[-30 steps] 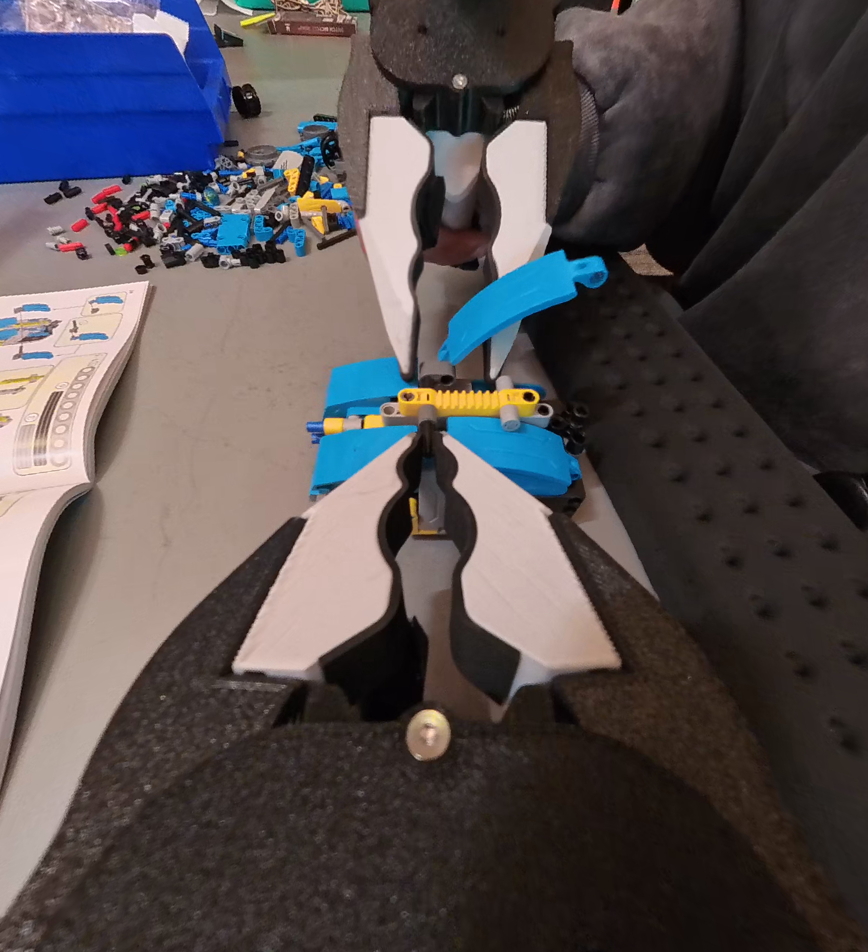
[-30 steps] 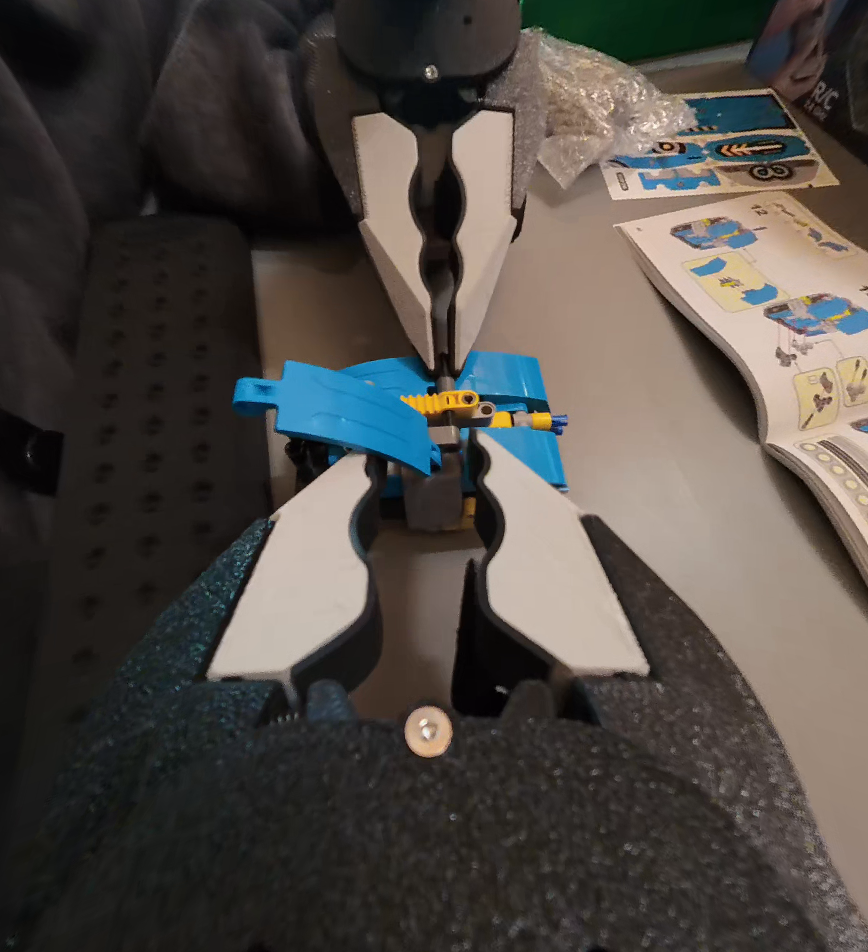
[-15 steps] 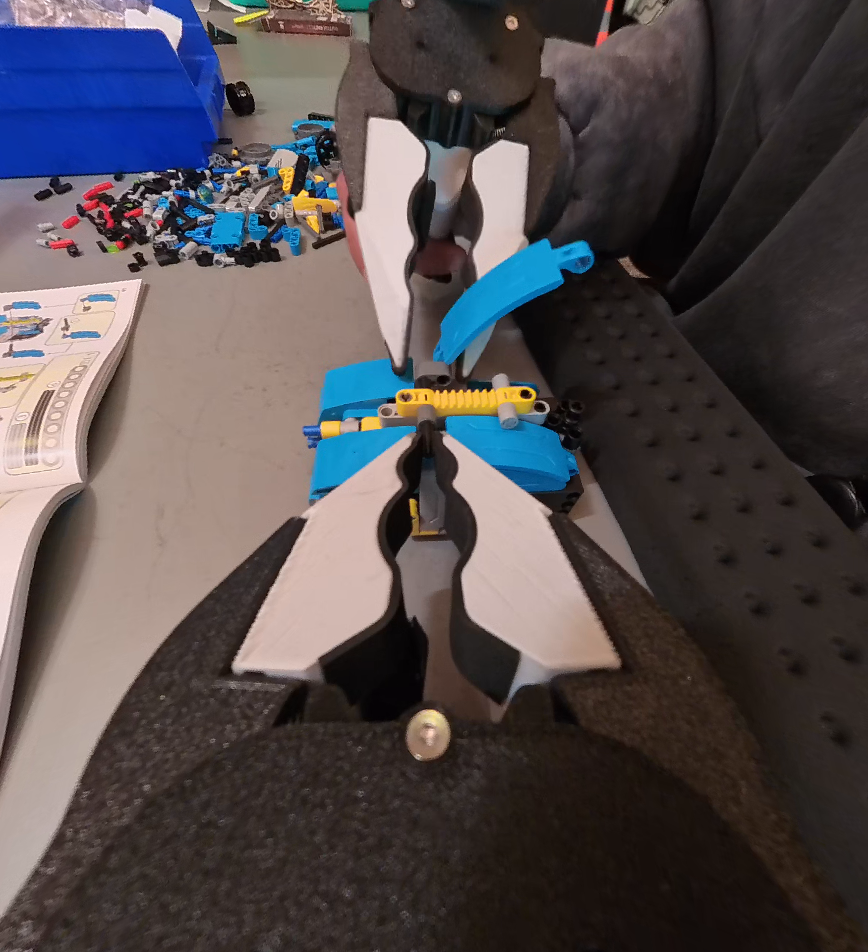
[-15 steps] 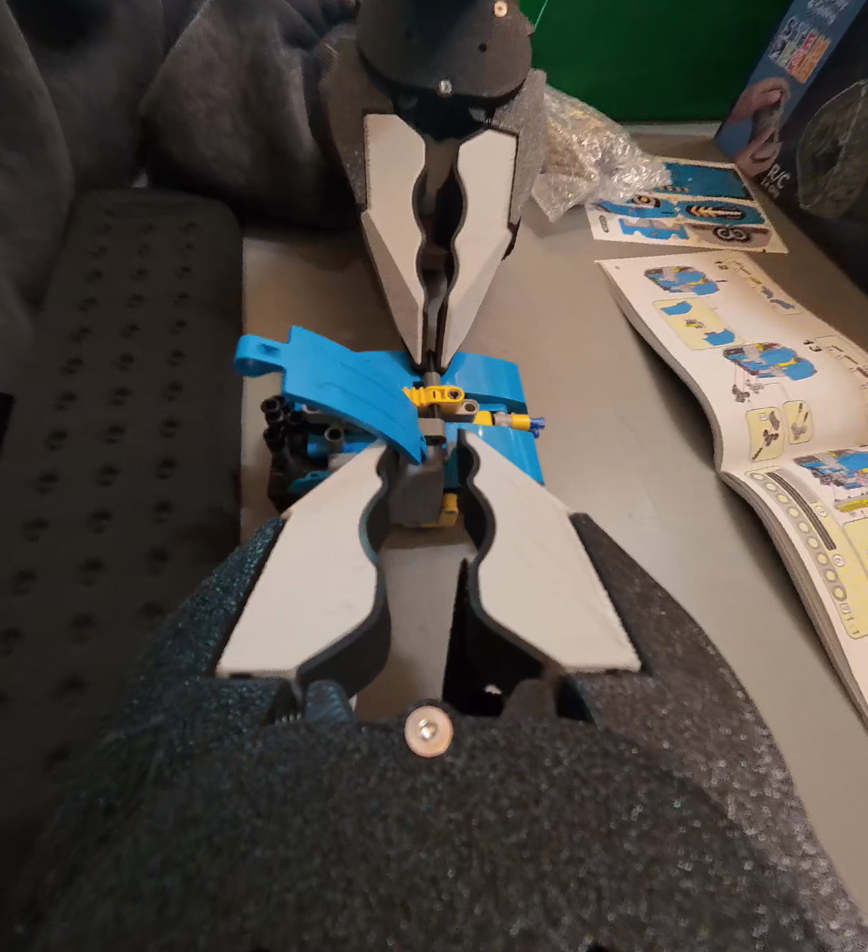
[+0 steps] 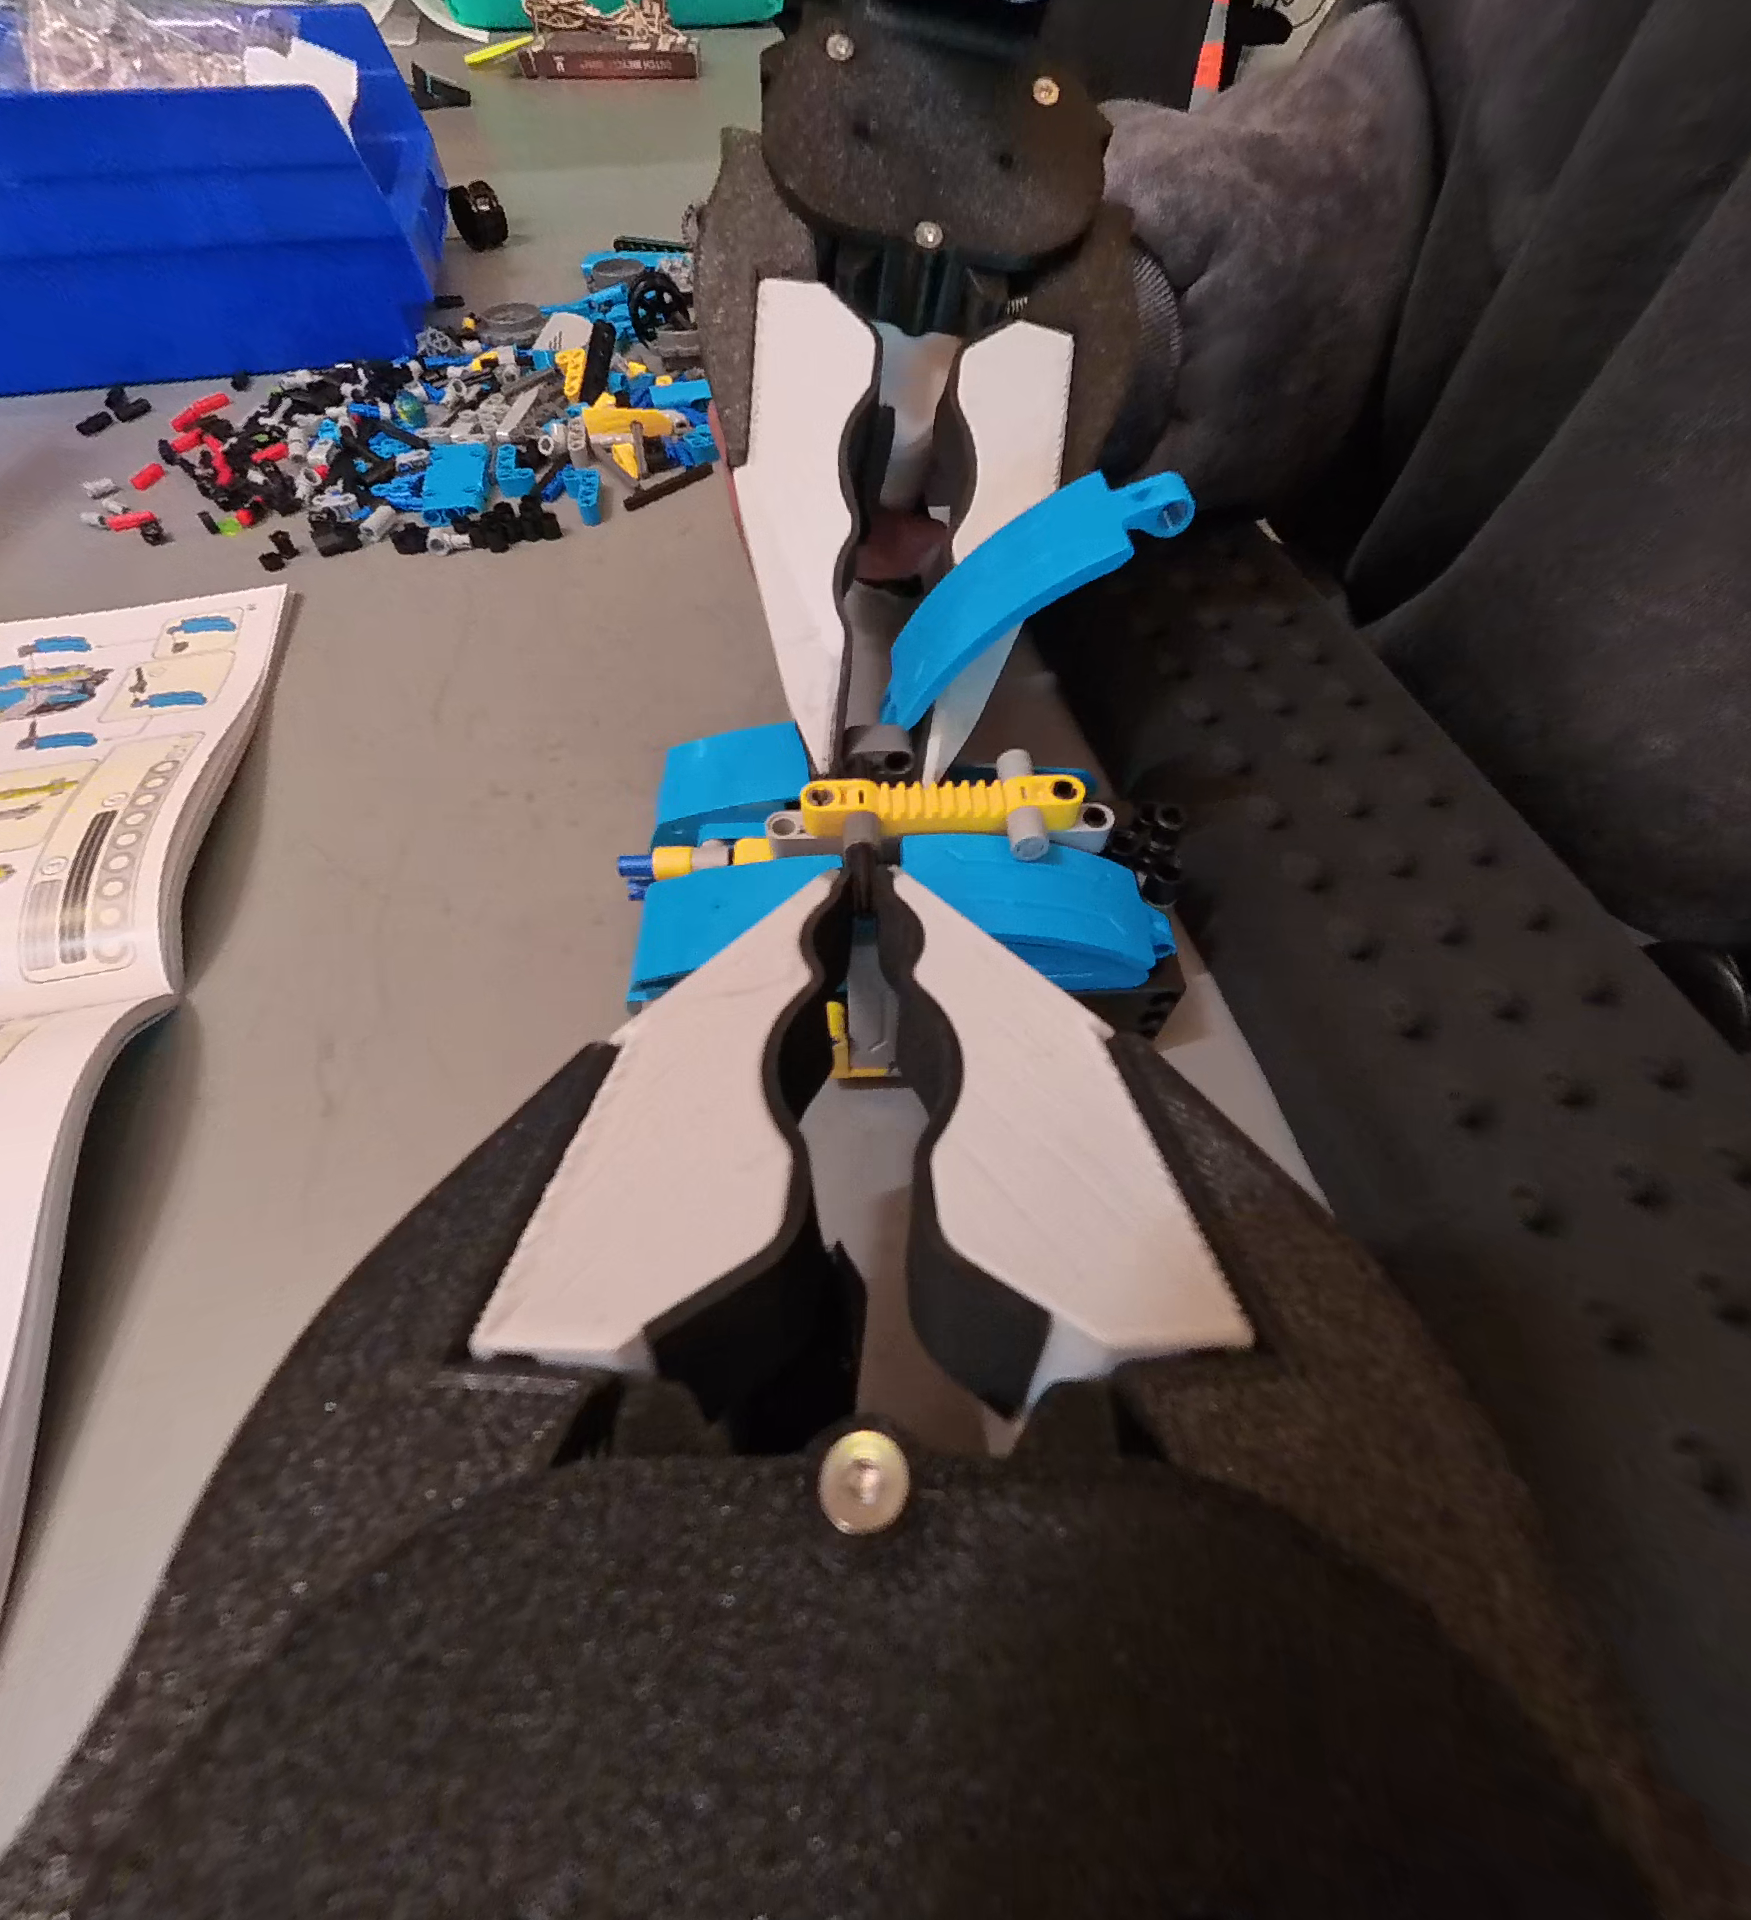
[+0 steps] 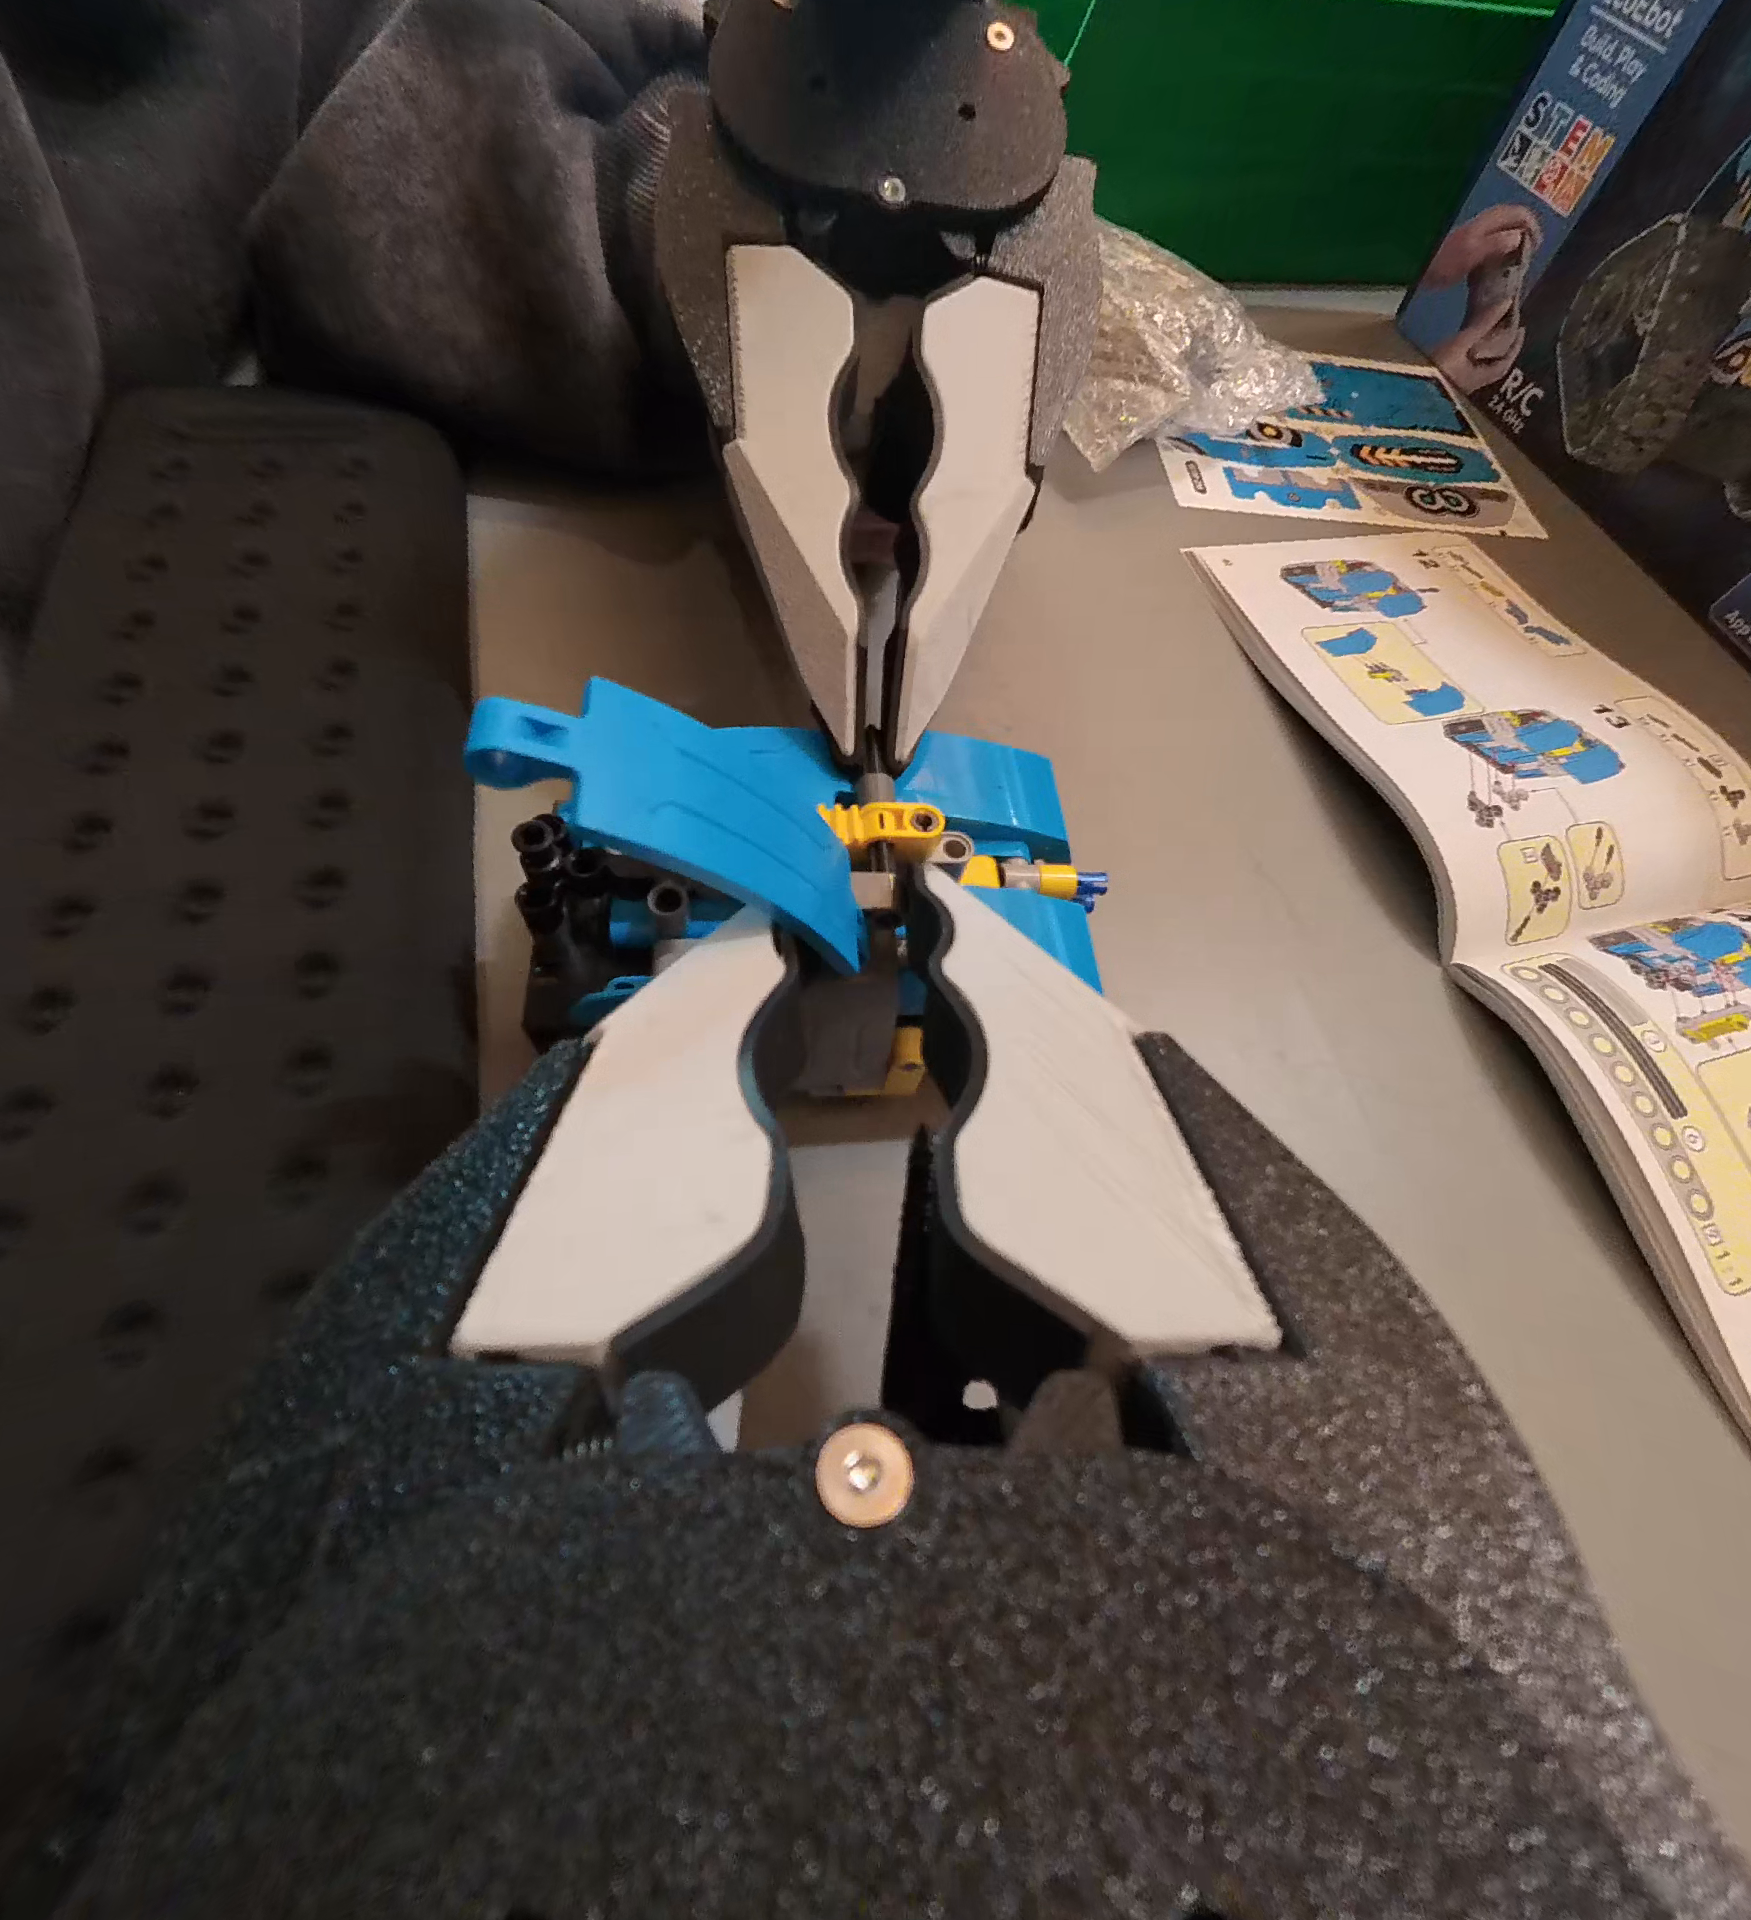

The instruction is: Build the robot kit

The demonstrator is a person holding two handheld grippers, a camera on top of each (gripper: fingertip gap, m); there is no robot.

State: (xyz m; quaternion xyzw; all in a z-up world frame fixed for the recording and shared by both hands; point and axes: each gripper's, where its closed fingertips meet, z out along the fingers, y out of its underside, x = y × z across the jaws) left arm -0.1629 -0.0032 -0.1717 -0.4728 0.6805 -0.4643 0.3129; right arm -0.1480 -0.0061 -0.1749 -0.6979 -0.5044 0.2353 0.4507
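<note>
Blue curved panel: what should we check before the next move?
1. Left gripper jaws shut on the black axle: ok.
2. Right gripper jaws shut on the blue curved panel, at its narrow end: ok.
3. Blue model flat on the grey table: ok.
4. Panel joined to the model: cannot tell, the jaws hide it.
5. Instruction booklet apart from the model: ok.

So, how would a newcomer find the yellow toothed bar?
Look at the blue brick model on the grey table, between both grippers. Across its top lies the yellow toothed plastic bar. It alone has a row of teeth and a hole at each end.
</note>
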